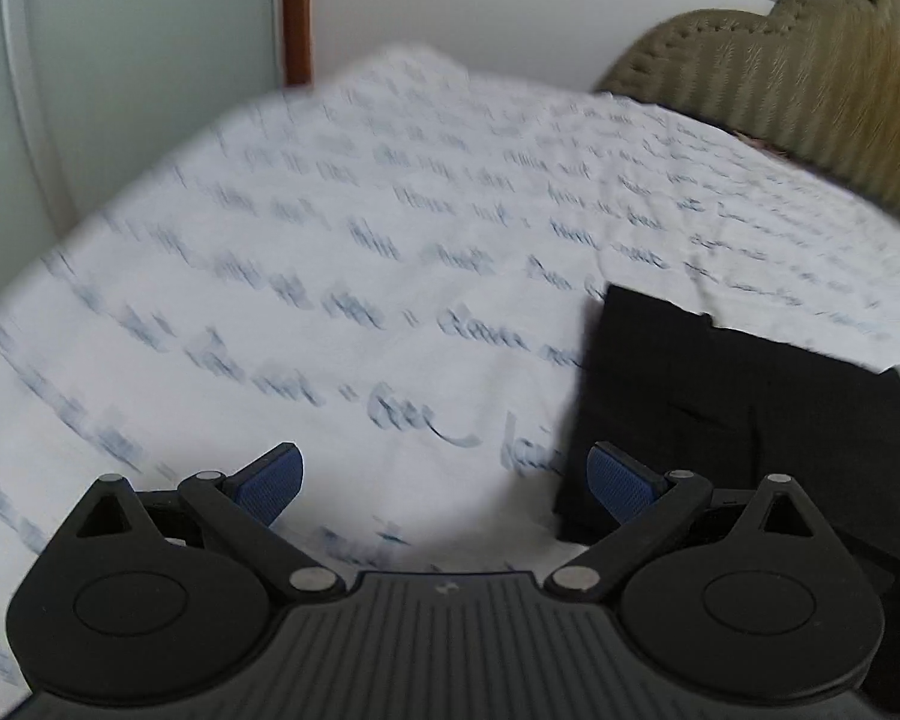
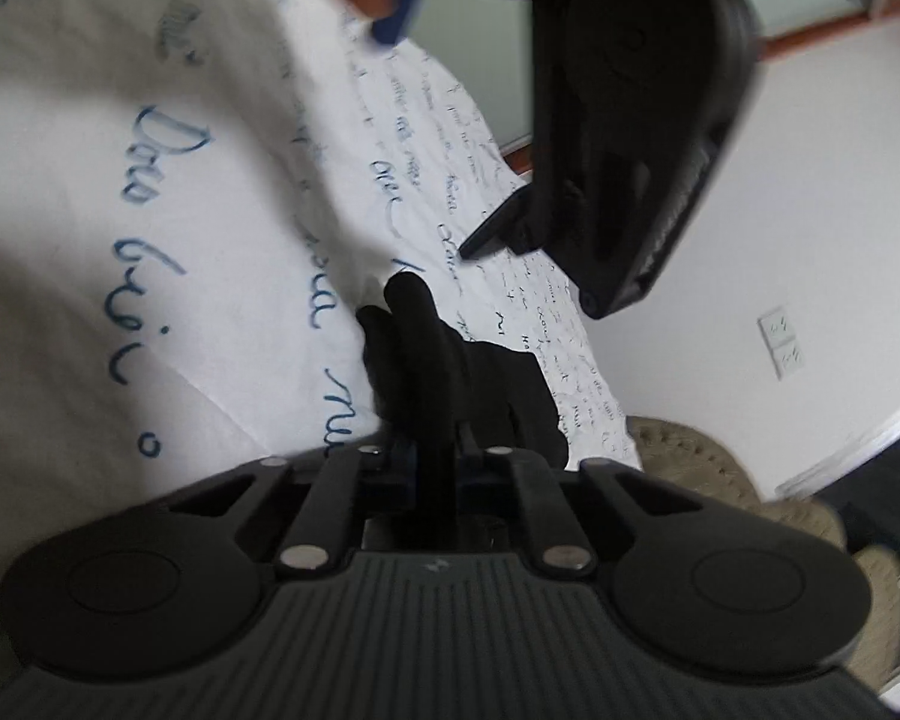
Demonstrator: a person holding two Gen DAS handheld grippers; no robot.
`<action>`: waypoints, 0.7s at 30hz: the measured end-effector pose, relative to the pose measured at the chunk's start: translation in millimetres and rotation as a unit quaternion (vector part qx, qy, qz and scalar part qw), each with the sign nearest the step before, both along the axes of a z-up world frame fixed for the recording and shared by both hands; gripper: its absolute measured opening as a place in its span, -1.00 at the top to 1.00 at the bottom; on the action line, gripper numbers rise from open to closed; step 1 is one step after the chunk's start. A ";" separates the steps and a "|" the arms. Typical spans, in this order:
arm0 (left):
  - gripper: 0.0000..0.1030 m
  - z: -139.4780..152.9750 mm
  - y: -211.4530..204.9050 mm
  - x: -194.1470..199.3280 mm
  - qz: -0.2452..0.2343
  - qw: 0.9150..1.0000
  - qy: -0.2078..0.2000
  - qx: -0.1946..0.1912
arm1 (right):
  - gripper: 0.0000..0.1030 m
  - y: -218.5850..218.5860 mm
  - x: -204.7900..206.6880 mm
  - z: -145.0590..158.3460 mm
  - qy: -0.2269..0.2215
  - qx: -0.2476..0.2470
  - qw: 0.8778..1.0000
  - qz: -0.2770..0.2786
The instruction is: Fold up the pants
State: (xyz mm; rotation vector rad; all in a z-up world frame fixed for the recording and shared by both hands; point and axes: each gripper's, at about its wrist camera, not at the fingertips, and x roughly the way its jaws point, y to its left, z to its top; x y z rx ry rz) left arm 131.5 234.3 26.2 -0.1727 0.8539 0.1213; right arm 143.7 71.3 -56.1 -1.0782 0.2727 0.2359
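Black pants [image 2: 444, 360] pinched in right tongs [image 2: 432, 462]; left tongs [image 1: 444, 483] spread

Matt black cloth pants [image 1: 708, 396], printed cotton sheet [image 1: 390, 228]

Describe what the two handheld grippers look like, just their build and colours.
Both match. The left gripper has a ribbed dark grey body, two round black discs at its sides, black linkage bars with silver pivot pins, and blue textured pads. The right gripper shows the same body, discs and pins. No cables or sleeves are visible.
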 end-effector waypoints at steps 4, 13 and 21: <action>-0.98 -9.3 13.9 13.2 -0.003 0.995 0.021 -0.100 | 0.88 -16.4 4.5 23.3 0.023 0.092 0.995 -0.006; -0.99 -29.2 12.3 55.4 -0.010 0.959 0.071 -0.274 | 0.88 -41.1 4.5 55.2 0.040 0.190 0.981 -0.010; -0.99 -46.3 -8.6 91.4 -0.020 0.910 0.105 -0.400 | 0.88 -60.6 1.1 79.9 0.060 0.262 0.963 -0.018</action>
